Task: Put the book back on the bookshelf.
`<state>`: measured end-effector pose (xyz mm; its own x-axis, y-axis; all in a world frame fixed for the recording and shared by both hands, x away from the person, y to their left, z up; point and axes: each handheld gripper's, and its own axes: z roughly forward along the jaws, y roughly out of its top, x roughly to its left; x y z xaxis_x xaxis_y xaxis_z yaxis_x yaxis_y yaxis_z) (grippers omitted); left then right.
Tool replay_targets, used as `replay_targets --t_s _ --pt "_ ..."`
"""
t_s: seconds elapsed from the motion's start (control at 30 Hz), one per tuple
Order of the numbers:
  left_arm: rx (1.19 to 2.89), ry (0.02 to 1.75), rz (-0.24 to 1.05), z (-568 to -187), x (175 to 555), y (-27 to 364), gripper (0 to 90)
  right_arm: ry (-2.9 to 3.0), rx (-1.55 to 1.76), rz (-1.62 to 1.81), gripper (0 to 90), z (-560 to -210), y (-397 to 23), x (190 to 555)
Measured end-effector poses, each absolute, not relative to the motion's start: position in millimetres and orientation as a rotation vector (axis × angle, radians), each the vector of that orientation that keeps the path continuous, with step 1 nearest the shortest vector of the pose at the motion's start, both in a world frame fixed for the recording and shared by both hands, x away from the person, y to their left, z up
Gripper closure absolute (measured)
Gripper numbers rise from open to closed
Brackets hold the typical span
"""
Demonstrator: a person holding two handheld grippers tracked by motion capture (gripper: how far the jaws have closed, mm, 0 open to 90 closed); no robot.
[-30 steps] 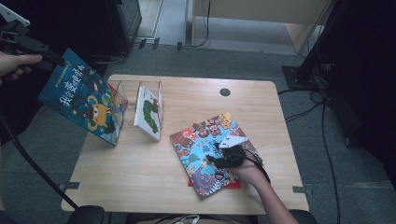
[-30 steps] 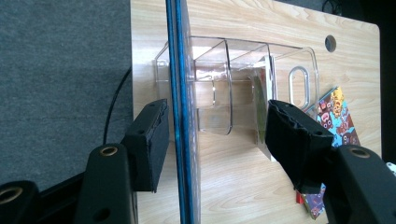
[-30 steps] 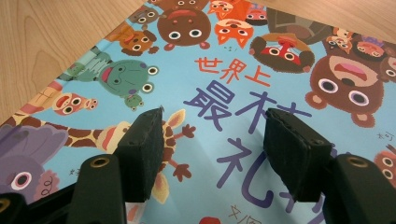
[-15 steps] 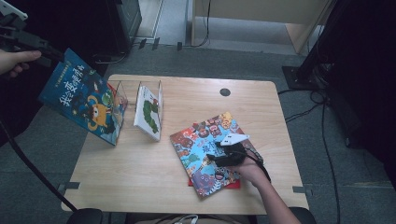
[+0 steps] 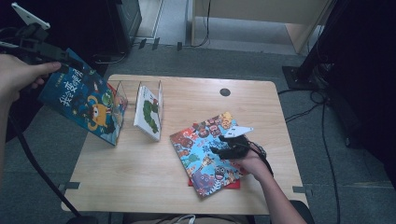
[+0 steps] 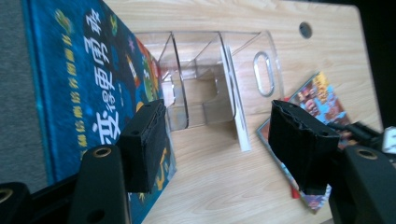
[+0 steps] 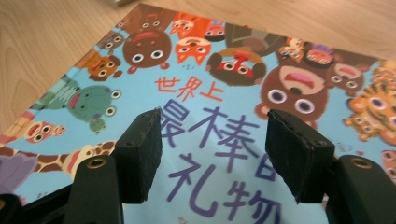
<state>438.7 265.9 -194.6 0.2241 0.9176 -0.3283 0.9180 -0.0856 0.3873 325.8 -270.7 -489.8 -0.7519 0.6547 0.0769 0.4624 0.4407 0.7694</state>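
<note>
A blue picture book (image 5: 86,100) leans tilted against the left side of a clear acrylic rack (image 5: 120,93). My left gripper (image 5: 69,59) hovers at the book's upper corner, held by a hand at the far left. In the left gripper view its jaws (image 6: 219,121) stand open with nothing between them, and the blue book (image 6: 79,88) lies beyond the left jaw. A colourful animal book (image 5: 203,151) lies flat on the table. My right gripper (image 5: 228,144) is open just over its cover (image 7: 215,70), jaws (image 7: 215,130) apart.
A white book with a caterpillar (image 5: 149,112) stands in the rack's right slot. A red book (image 5: 219,185) peeks from under the colourful one. The wooden table (image 5: 140,186) has a cable hole (image 5: 225,92) at the back. Cables trail on the floor.
The left gripper has shifted a little to the right above the blue book's top corner. The blue book and the right hand have stayed in place.
</note>
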Motion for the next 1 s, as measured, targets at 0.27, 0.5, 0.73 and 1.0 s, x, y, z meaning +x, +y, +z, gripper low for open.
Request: replay_targets --t_s 0.27,0.5,0.73,1.0 --pt "2.028 1.609 0.025 -215.7 423.3 241.4 37.6 2.455 0.996 1.179 40.8 -489.0 -276.0 333.8" --pt "2.052 1.571 0.003 -236.3 414.4 220.7 38.1 2.449 1.021 1.184 44.1 -485.3 -280.2 340.1" --pt "2.062 1.508 -0.054 -262.2 400.8 192.7 38.8 2.463 1.002 1.188 45.7 -484.1 -279.4 344.3" --pt "2.081 1.420 -0.105 -295.7 386.7 166.2 39.2 2.484 0.985 1.173 45.5 -486.3 -275.1 344.1"
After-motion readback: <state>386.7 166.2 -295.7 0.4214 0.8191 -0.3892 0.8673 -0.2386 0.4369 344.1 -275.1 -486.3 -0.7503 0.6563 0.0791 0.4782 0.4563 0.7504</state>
